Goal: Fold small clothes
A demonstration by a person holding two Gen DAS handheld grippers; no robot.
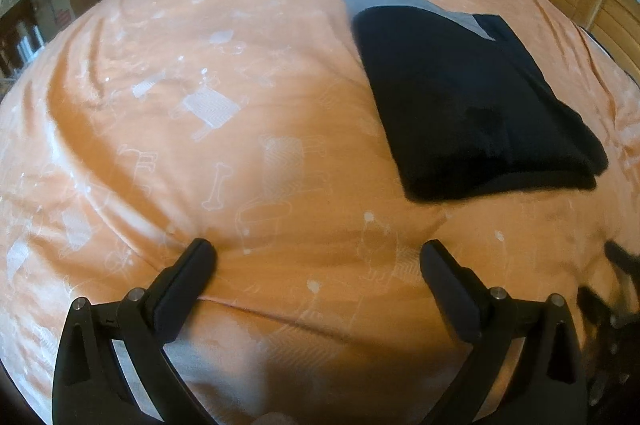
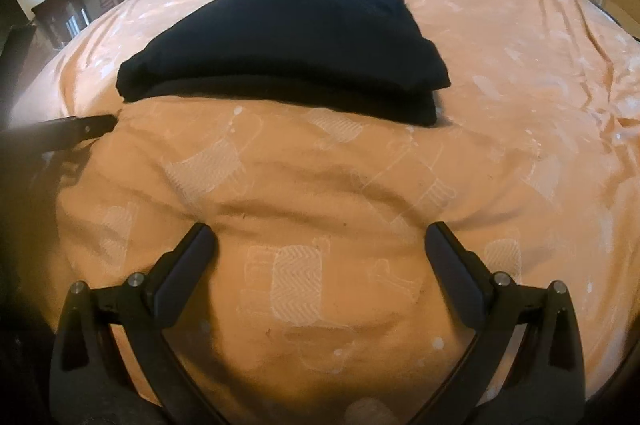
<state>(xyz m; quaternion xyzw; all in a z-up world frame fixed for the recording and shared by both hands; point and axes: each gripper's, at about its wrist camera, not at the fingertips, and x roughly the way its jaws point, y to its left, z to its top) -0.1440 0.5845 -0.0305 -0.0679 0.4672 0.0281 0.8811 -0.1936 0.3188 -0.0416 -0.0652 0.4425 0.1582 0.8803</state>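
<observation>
both grippers — left gripper (image 1: 318, 253) and right gripper (image 2: 320, 237) — hover spread wide and empty over the orange bedspread (image 2: 500, 73); the folded dark garment (image 2: 280, 45) lies ahead, apart from both.

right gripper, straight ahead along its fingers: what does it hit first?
Likely the orange bedspread, which bulges up just ahead of the open right gripper. The folded dark garment lies beyond that. Depth is uncertain through the fisheye.
</observation>
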